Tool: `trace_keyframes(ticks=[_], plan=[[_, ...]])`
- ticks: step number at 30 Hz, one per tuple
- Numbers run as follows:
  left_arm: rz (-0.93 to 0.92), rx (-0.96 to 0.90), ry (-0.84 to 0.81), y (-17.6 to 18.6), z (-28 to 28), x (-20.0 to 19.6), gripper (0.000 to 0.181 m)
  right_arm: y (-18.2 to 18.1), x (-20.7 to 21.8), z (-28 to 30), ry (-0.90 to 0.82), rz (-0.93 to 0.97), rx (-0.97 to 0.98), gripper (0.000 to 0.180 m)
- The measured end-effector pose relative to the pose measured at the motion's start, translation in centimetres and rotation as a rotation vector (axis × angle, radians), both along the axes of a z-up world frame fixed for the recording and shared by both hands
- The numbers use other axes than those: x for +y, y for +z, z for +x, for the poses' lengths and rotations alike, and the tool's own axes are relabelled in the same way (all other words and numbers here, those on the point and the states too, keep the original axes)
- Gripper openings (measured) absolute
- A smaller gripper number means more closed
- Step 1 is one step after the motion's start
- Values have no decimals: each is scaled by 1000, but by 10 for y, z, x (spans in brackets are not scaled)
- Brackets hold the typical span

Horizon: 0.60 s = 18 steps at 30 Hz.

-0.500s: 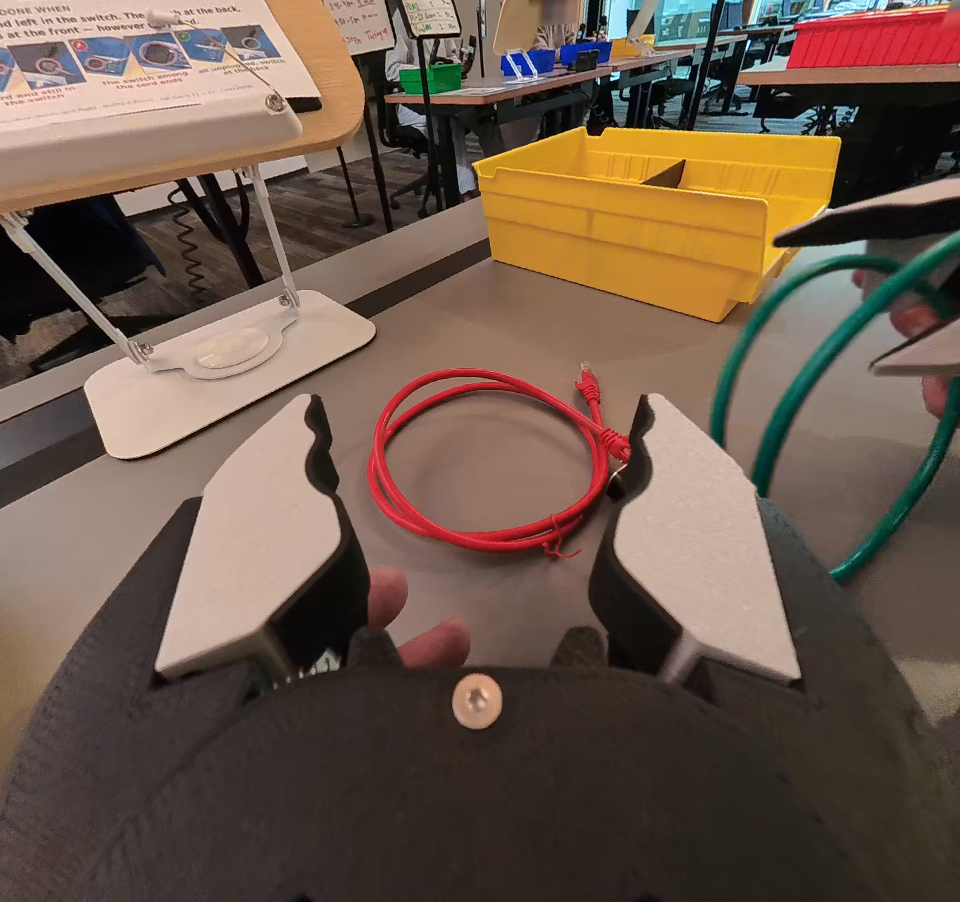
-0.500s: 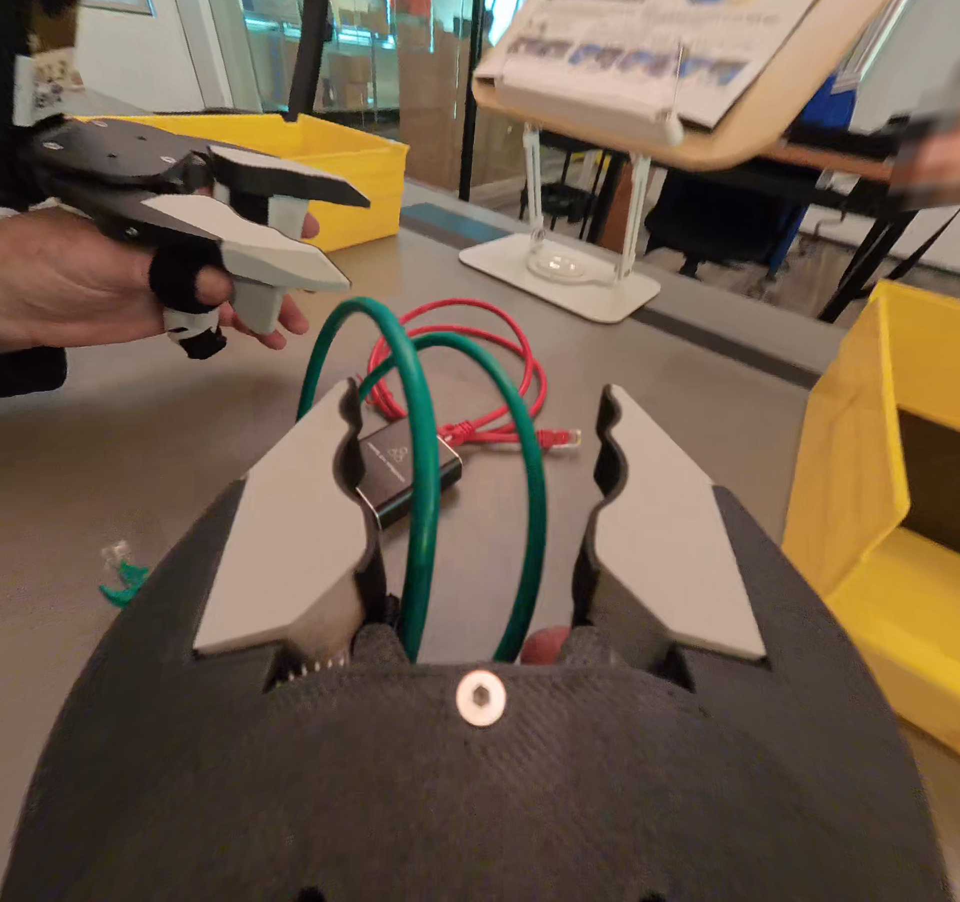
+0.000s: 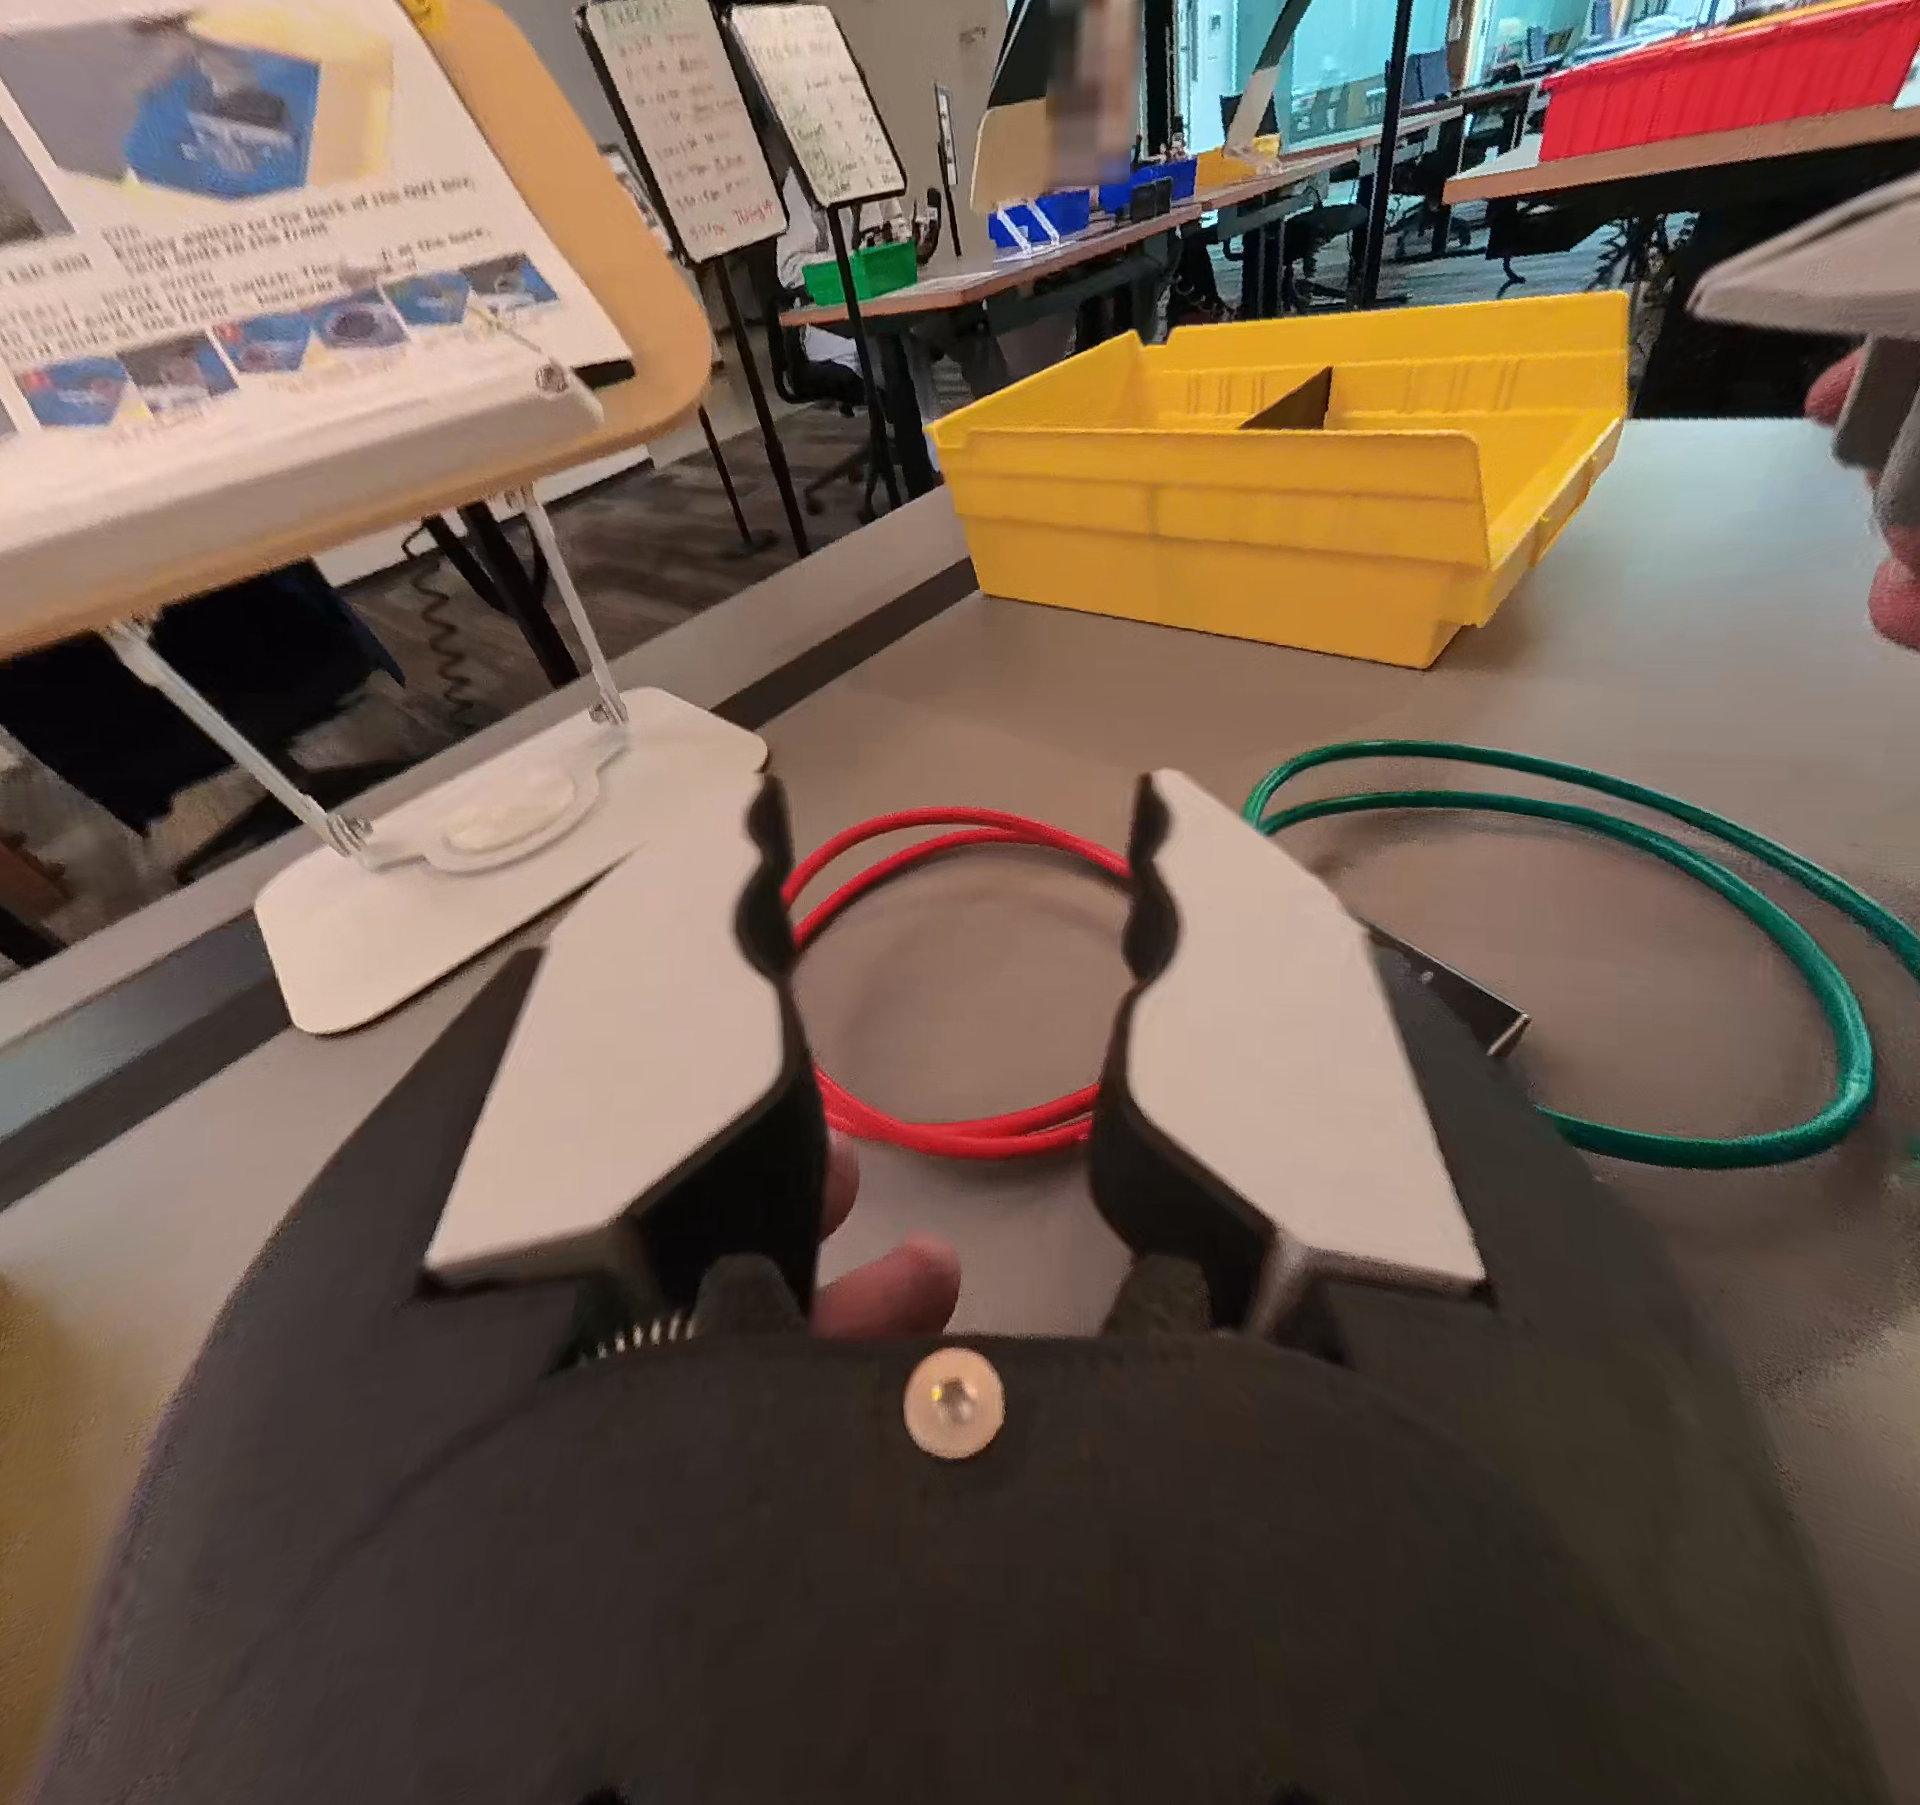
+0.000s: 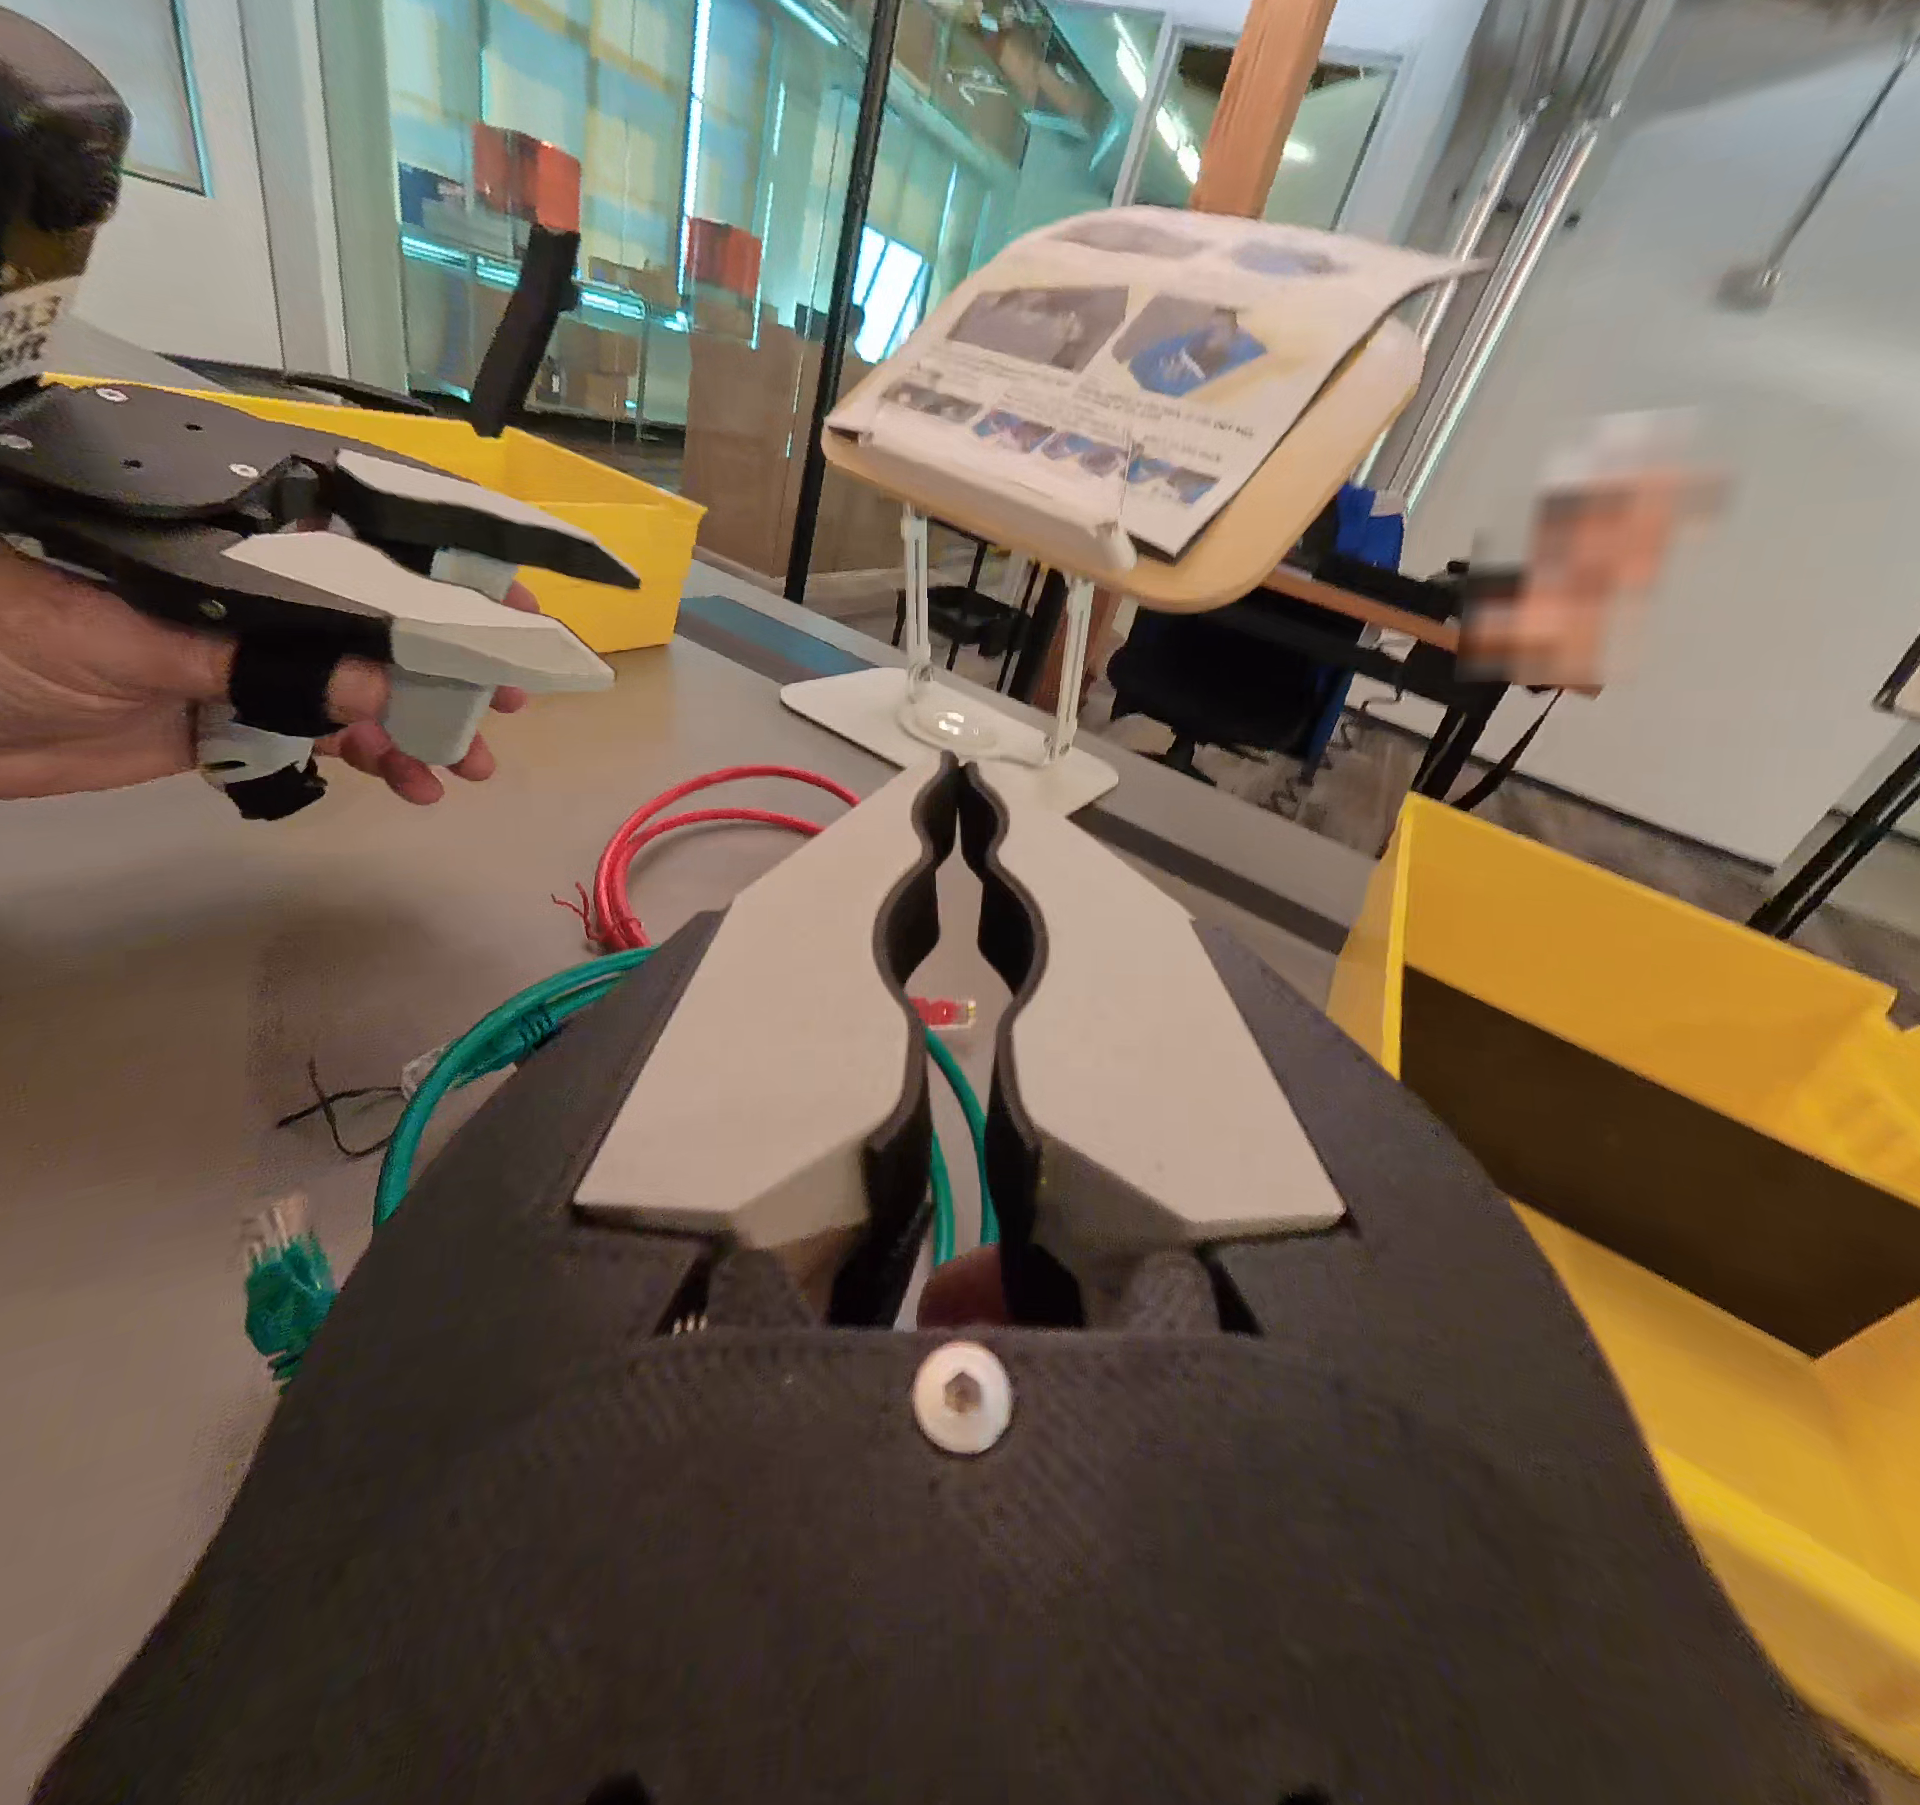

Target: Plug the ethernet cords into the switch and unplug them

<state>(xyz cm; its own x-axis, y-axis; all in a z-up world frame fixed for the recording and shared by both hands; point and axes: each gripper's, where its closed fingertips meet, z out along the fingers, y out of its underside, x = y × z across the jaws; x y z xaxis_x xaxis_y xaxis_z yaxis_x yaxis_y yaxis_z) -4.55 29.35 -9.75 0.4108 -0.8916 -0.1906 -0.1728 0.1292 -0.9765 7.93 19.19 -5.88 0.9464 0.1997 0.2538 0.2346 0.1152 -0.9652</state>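
Observation:
A coiled red ethernet cord (image 3: 935,1127) lies on the grey table, seen between the fingers of my open, empty left gripper (image 3: 956,810), which hovers just above it. A green cord coil (image 3: 1766,934) lies flat to its right, around a black switch (image 3: 1455,1007) that my right finger mostly hides. My right gripper (image 4: 951,784) is shut and empty, raised above the green cord (image 4: 468,1059). The green plug (image 4: 286,1277) and the red plug (image 4: 945,1010) lie loose. The red cord (image 4: 665,841) and the left gripper (image 4: 621,628) show farther off. The switch is hidden in the right wrist view.
A yellow divided bin (image 3: 1247,529) stands beyond the cords; it is close on the right in the right wrist view (image 4: 1558,976). Another yellow bin (image 4: 582,498) sits behind the left gripper. A white document stand (image 3: 468,872) holds an instruction sheet. A black twist tie (image 4: 332,1121) lies by the green cord.
The green coil stood upright between the right gripper's open fingers; now it lies flat on the table. The right gripper has shut and lifted. The left gripper moved closer over the red cord.

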Motion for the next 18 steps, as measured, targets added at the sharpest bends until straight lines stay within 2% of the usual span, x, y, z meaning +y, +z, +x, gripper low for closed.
trace_keyframes(ticks=[1, 2, 3, 5, 7, 11, 13, 14, 15, 16, 18], plan=[[26, -5, 2, 3, 0, -2, 55, 4, -2, -1, -2, 23, -11, 0], [44, -9, 6, 5, 1, -3, 55, 8, -3, 1, -23, 46, -13, 7], [49, -3, 7, 5, 2, -3, 61, 10, -3, 3, -46, 59, -13, 37], [45, 14, 18, 2, 4, -3, 76, 11, -2, 1, -48, 67, -12, 54], [64, 14, 24, 2, 6, -4, 83, 14, -6, -3, -33, 90, -36, 0], [88, 20, 23, 3, 8, -7, 86, 17, -10, -14, -6, 110, -87, 2], [103, 21, 26, 4, 10, -9, 89, 19, -9, -17, -25, 129, -102, 52], [111, 21, 25, 5, 11, -11, 90, 19, -8, -18, -30, 134, -103, 66], [118, 22, 28, 5, 13, -12, 92, 19, -8, -20, -28, 137, -100, 69], [121, 26, 30, 5, 15, -14, 94, 18, -8, -22, -21, 136, -99, 64], [128, 44, 5, 4, 20, -21, 92, 16, -10, -27, 2, 133, -118, 3]])
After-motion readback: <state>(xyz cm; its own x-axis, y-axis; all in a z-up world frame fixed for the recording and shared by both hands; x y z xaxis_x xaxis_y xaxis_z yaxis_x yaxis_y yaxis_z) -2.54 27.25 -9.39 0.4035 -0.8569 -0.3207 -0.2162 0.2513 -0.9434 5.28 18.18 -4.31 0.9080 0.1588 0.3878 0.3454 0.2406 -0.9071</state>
